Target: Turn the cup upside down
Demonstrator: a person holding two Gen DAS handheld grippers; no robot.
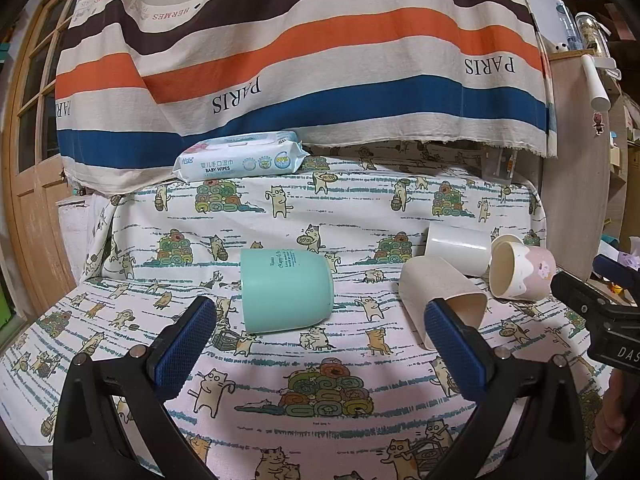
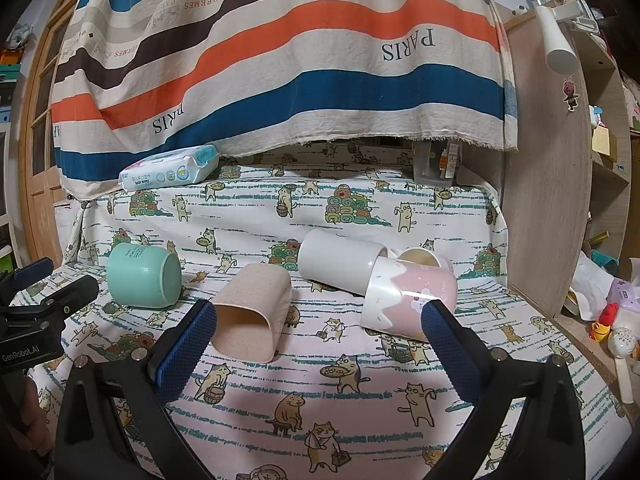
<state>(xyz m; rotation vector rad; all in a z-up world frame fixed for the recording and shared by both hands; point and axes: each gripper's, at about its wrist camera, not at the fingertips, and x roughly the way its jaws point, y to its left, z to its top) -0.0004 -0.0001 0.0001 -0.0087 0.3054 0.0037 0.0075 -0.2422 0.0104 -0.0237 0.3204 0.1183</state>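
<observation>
Left wrist view: my left hand-held gripper (image 1: 320, 336) is released, jaws wide, just short of the mint cup (image 1: 285, 290) lying on its side on the tabletop (image 1: 320, 400). My right hand-held gripper (image 2: 320, 336) is likewise released. Approach stage; next I must straddle the cup, then clamp.

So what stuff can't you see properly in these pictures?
- Tall white plastic cup: its mouth is hidden behind the pink-and-white cup in the right wrist view.
- Mint-green plastic cup: its inside faces away in both views.
- Clear container: its top is covered by the striped hanging cloth.
</observation>
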